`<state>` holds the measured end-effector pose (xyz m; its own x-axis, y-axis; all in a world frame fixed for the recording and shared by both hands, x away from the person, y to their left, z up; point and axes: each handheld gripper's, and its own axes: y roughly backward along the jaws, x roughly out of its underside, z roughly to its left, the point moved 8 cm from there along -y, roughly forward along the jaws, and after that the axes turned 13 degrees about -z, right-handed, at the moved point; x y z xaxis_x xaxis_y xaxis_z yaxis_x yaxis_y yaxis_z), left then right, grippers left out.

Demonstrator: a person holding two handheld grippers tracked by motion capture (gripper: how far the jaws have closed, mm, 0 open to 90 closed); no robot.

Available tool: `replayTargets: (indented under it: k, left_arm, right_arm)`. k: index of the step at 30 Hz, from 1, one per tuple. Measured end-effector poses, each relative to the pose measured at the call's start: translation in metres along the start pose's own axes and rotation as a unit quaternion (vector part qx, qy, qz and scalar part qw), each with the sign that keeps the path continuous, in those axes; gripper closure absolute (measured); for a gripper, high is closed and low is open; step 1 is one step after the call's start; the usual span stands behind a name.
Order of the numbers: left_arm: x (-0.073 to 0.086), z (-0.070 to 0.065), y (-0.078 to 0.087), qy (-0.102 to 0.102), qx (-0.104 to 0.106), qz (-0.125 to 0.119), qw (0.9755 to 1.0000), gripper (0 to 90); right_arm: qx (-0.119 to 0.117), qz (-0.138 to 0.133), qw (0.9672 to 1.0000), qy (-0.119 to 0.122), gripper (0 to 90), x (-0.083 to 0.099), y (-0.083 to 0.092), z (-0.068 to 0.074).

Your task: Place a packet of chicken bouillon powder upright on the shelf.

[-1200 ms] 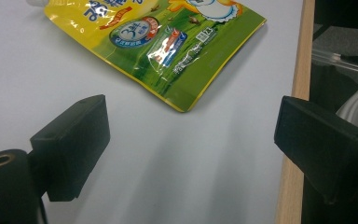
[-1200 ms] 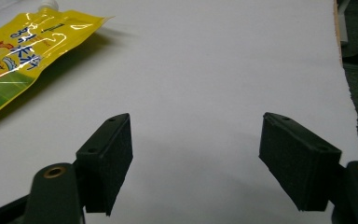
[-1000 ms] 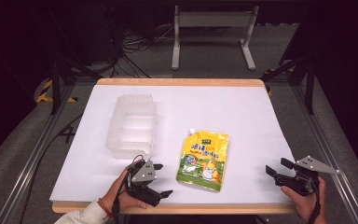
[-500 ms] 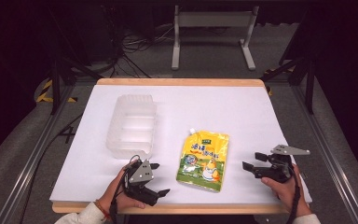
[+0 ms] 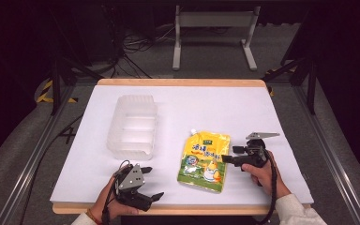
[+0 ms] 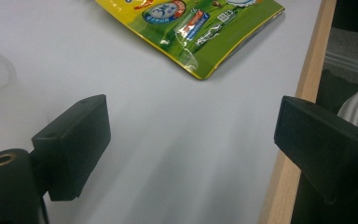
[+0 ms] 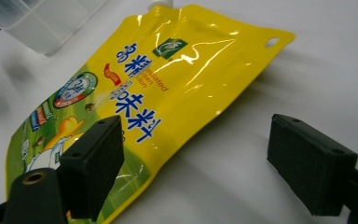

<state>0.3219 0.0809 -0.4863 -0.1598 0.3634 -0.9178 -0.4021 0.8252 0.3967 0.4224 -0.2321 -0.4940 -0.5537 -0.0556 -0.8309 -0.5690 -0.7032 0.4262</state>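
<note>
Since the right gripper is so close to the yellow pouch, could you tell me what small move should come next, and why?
Probably ease the right gripper further toward the yellow spouted pouch until its right edge sits between the jaws. They have just been opening, stand wide with nothing between them, and one jaw only overlaps the pouch's edge.

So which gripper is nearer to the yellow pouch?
Right. The right gripper is at the yellow pouch's right edge, jaws open; the left gripper sits apart, near the table's front edge.
</note>
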Motion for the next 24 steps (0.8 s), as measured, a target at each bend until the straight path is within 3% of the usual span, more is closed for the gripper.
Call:
replayTargets:
  k: [2,4,8,11,13,16,19,20,21,22,23,24]
  left_arm:
    - [0.002,0.000,0.003,0.005,-0.006,0.001,1.0000,11.3]
    - [0.003,0.000,0.006,0.008,-0.011,0.000,0.9999,11.3]
    - [0.003,-0.001,0.009,0.005,-0.017,0.000,0.9998,11.3]
    - [0.002,-0.001,0.007,0.006,-0.016,-0.001,0.9999,11.3]
    - [0.001,0.000,0.005,0.005,-0.014,-0.001,0.9999,11.3]
    - [0.000,0.001,0.000,0.009,-0.009,0.000,0.9999,11.3]
    - [-0.003,0.001,-0.005,0.010,-0.003,-0.002,0.9999,11.4]
    - [-0.003,0.001,-0.005,0.010,-0.003,-0.002,0.9999,11.3]
    - [-0.004,0.002,-0.006,0.013,-0.001,-0.003,0.9999,11.3]
    - [-0.006,0.002,-0.008,0.015,-0.001,-0.006,0.9999,11.3]
    - [-0.012,0.004,-0.013,0.023,0.007,-0.013,0.9996,11.4]
    - [-0.012,0.004,-0.013,0.023,0.007,-0.013,0.9996,11.3]
  right_arm:
    - [-0.008,0.000,1.0000,-0.002,18.4,-0.001,-0.003,0.002]
    - [-0.045,0.006,0.9988,-0.019,18.0,-0.003,-0.012,0.009]
    - [-0.076,0.016,0.9965,-0.031,18.5,-0.005,-0.022,0.018]
    - [-0.078,0.016,0.9961,-0.037,29.1,-0.005,-0.026,0.019]
    - [-0.063,0.019,0.9974,-0.030,45.7,-0.005,-0.026,0.018]
    - [-0.052,0.016,0.9977,-0.039,66.2,-0.004,-0.027,0.015]
    - [-0.046,0.005,0.9984,-0.032,82.4,-0.006,-0.026,0.014]
    - [-0.046,0.005,0.9984,-0.032,82.4,-0.006,-0.026,0.014]
    - [-0.049,-0.006,0.9987,-0.017,87.5,-0.008,-0.023,0.018]
    - [-0.049,-0.006,0.9987,-0.017,87.5,-0.008,-0.023,0.018]
    - [-0.054,-0.024,0.9983,0.005,90.0,-0.013,-0.018,0.025]
    - [-0.054,-0.024,0.9983,0.005,90.0,-0.013,-0.018,0.025]
